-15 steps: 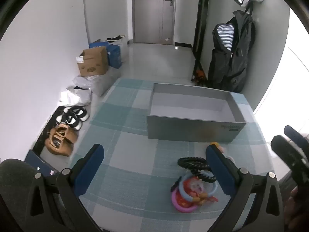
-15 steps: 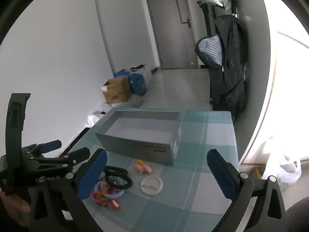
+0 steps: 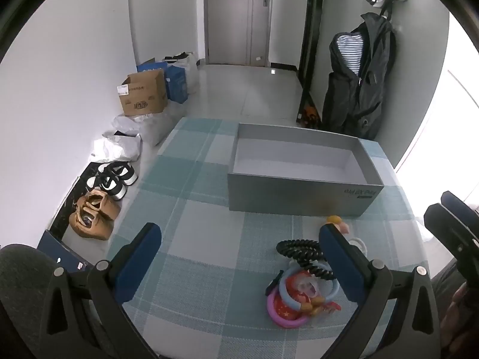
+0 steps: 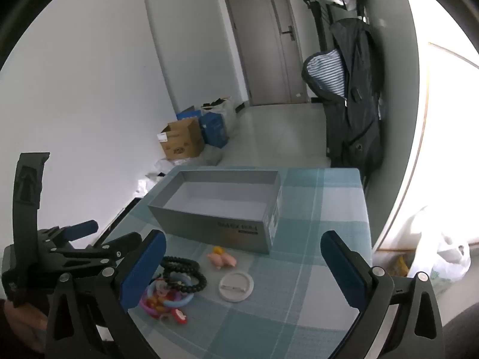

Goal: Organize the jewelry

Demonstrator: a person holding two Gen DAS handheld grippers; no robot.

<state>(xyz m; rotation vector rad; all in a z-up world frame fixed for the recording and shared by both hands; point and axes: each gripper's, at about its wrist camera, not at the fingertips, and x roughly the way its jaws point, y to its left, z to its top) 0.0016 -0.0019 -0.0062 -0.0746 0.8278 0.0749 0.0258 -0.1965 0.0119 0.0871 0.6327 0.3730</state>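
Observation:
A grey open box [image 3: 299,197] [image 4: 209,224] stands empty on the checked tablecloth. In front of it lies a pile of jewelry: black bead bracelets [image 3: 299,248] [image 4: 182,272], pink and blue rings with red charms [image 3: 296,299] [image 4: 161,299], a pink and yellow clip [image 4: 221,258] [image 3: 338,223] and a white round badge [image 4: 236,286]. My left gripper [image 3: 239,266] is open and empty, above the table left of the pile. My right gripper [image 4: 242,272] is open and empty, above the badge.
The checked tablecloth [image 3: 191,209] covers the table; its left edge drops to the floor with shoes [image 3: 110,176] and a cardboard box [image 3: 143,95]. A dark jacket [image 3: 359,83] hangs at the back right. A white bag [image 4: 443,257] lies right of the table.

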